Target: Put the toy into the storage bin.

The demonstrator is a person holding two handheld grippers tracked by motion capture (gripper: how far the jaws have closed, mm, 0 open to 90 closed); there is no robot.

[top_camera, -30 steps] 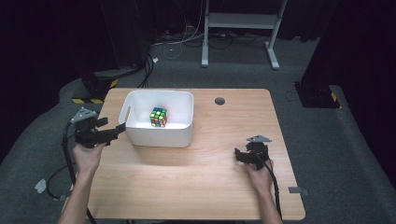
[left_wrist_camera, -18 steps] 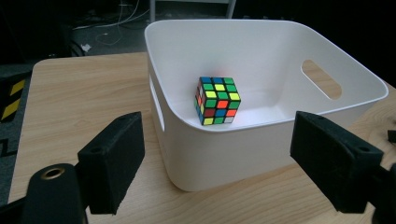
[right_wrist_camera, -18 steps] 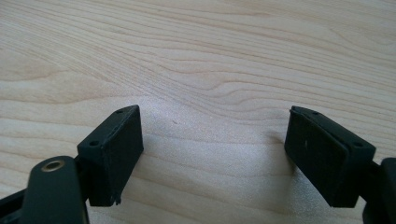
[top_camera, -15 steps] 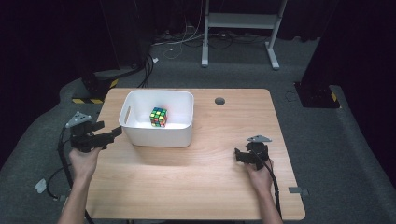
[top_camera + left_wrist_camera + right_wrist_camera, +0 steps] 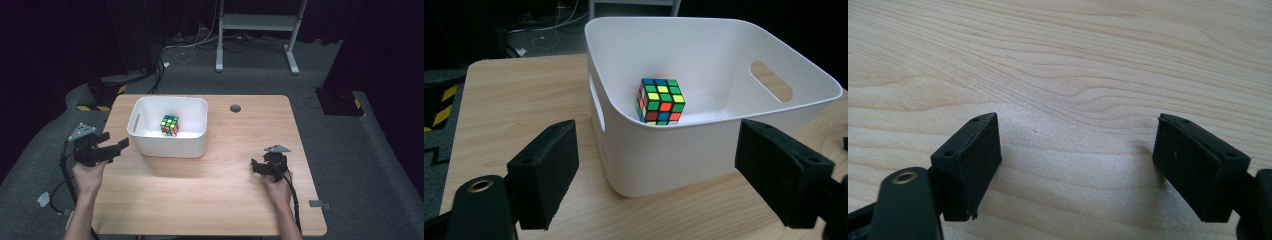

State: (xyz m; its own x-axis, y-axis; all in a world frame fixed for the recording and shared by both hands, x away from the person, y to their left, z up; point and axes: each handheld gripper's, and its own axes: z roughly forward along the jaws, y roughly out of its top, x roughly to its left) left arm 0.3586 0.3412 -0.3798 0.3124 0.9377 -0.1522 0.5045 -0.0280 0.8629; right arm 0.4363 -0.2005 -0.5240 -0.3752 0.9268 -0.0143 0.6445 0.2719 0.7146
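Jaws on both of your grippers stood wide apart and held nothing.

From the high view, your left gripper [image 5: 100,149] hung at the bench's left edge, just beside the near left corner of a white bin [image 5: 169,127]. Its jaws pointed right, toward the bin. A colourful puzzle cube [image 5: 170,125] sat inside the bin on its floor, near the middle. Your right gripper [image 5: 269,164] rested low over bare wood, well apart from the bin, so your left hand [image 5: 89,175] was clearly the nearer one. The bin's long axis ran left to right across the bench [image 5: 210,200]. Dark carpet, cables and a metal stand's legs [image 5: 255,30] lay beyond.

From the left gripper view, the bin [image 5: 664,150] stood ahead between the two open jaws, its near corner facing you. The cube [image 5: 660,101] lay beyond and below the rim, so reaching it would likely mean coming over the wall. Slot handles pierced the bin's sides.

From the right gripper view, both jaws framed plain pale woodgrain [image 5: 1073,75].
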